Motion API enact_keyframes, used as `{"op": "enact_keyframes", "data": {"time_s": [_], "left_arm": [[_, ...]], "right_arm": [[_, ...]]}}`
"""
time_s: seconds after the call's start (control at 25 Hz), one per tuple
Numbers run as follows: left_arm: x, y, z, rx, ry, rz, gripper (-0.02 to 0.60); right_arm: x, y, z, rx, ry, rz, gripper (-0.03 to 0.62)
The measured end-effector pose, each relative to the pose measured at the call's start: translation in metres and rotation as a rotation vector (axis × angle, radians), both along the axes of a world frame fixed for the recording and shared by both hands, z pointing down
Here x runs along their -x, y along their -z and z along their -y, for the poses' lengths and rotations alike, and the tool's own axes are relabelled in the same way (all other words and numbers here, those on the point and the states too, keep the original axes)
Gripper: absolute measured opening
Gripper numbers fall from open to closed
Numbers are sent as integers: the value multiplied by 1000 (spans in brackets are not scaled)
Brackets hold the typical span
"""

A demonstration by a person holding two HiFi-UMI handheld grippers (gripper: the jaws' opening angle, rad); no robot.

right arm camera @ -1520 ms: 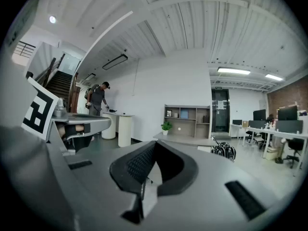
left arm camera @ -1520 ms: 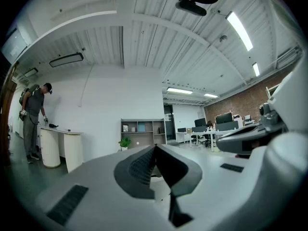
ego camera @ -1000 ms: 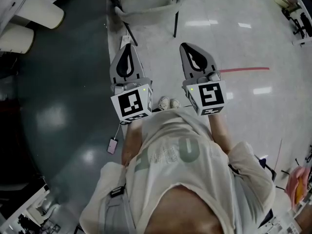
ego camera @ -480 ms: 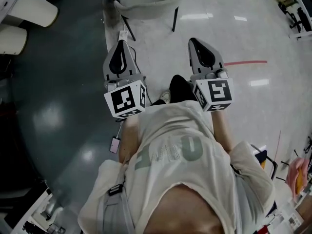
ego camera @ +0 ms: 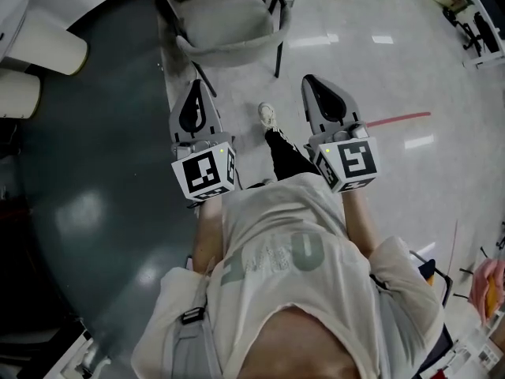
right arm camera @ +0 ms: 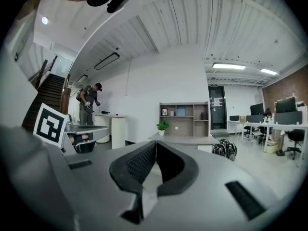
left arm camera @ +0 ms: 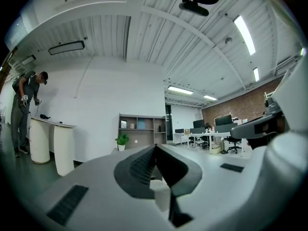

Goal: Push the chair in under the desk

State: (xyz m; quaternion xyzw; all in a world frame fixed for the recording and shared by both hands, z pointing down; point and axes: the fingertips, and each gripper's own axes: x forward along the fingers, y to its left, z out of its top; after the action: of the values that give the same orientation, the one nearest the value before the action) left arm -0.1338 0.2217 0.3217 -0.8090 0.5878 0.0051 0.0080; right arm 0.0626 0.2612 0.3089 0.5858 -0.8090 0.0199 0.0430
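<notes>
Chair sits upper centre of the head view, on the pale floor. Left gripper and right gripper are level, fingers clenched on nothing, both short of it, no contact. Push apparently not begun; all of it left.

Open office, desks, monitors, shelving

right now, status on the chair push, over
Left gripper, right gripper: jaws shut, empty. Chair ahead, not touched. Person's shoe on the floor short of it.
</notes>
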Motion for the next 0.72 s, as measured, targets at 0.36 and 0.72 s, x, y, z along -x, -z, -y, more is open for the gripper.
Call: {"op": "enact_keyframes", "data": {"time_s": [0.36,0.72], "left_arm": [[-26,-13,142,23,56,36,14],[-6,5,268,33,159,26,14]], "right_arm": [[-19,-3,163,15,126,26,17],[-15,-11,310,82,268,-1,17]]}}
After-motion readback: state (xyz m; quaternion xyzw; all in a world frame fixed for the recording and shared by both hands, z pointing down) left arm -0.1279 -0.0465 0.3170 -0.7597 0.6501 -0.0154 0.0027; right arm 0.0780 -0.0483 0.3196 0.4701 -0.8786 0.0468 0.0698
